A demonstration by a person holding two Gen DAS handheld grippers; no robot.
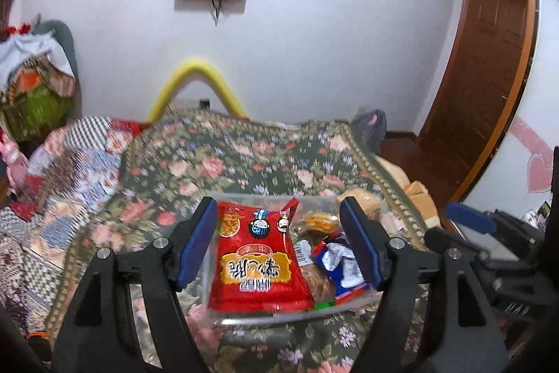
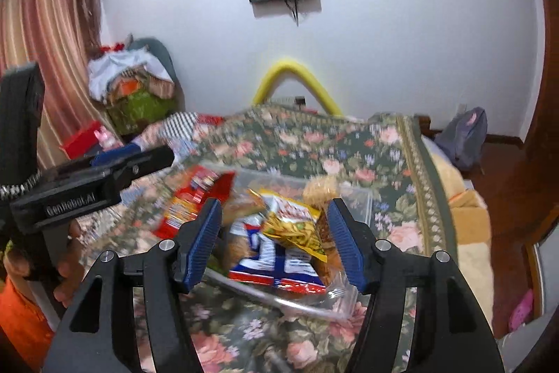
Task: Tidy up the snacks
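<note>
A clear plastic bin (image 1: 244, 317) sits on the floral bedspread and holds several snack packs. A red snack bag (image 1: 260, 259) lies in its left half, also seen in the right wrist view (image 2: 190, 203). A blue-and-white pack (image 2: 276, 254) and a yellow pack (image 2: 297, 228) lie in the right half. My left gripper (image 1: 279, 245) is open and empty above the bin, jaws either side of the red bag. My right gripper (image 2: 276, 242) is open and empty above the blue and yellow packs. The bin's rim also shows in the right wrist view (image 2: 360, 198).
The floral bedspread (image 1: 244, 159) covers the bed. A patchwork quilt (image 1: 70, 170) lies to the left. A yellow foam tube (image 1: 199, 69) arches at the far wall. A wooden door (image 1: 489, 65) stands at the right. Clothes are piled at the left (image 2: 136, 83).
</note>
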